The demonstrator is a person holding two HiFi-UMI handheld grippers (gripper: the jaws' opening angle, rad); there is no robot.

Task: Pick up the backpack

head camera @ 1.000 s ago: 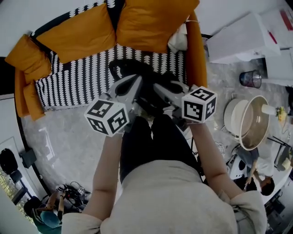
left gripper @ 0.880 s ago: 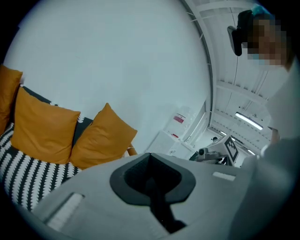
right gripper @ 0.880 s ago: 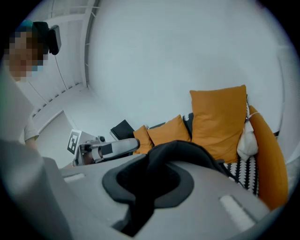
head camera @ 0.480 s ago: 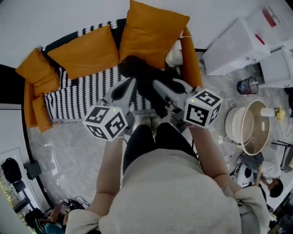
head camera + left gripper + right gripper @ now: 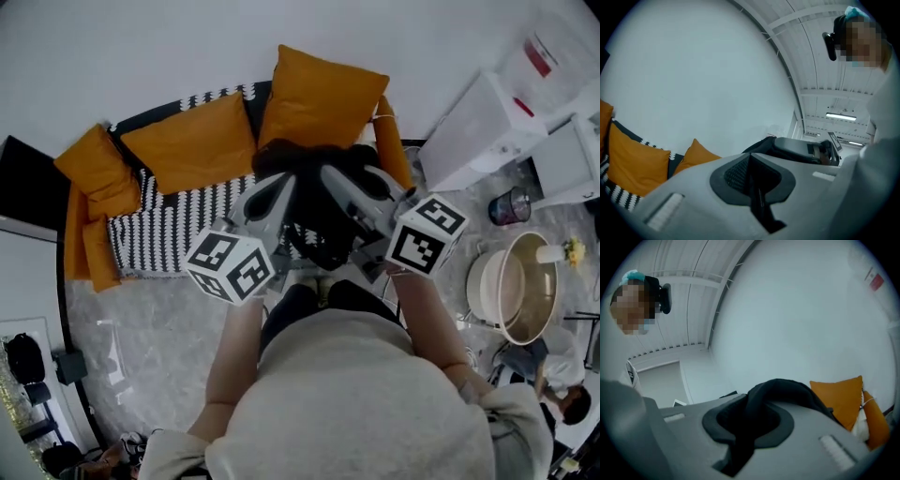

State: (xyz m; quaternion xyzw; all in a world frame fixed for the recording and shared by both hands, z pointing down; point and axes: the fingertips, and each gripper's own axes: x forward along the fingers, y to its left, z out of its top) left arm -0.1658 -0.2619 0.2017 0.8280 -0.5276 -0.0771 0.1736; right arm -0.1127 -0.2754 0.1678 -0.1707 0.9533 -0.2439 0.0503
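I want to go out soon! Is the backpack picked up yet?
Done: the left tool and right tool are both shut on the black backpack. In hand: it hangs between them, seemingly clear of the sofa. Left: nearly nothing, just keep hold.

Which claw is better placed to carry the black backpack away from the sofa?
Right, probably: the right claw is shut on a thick fold of the backpack. The left claw pinches only a thin edge.

Matt cloth backpack [image 5: 314,214], woven fabric cushions [image 5: 192,141] (lightly creased)
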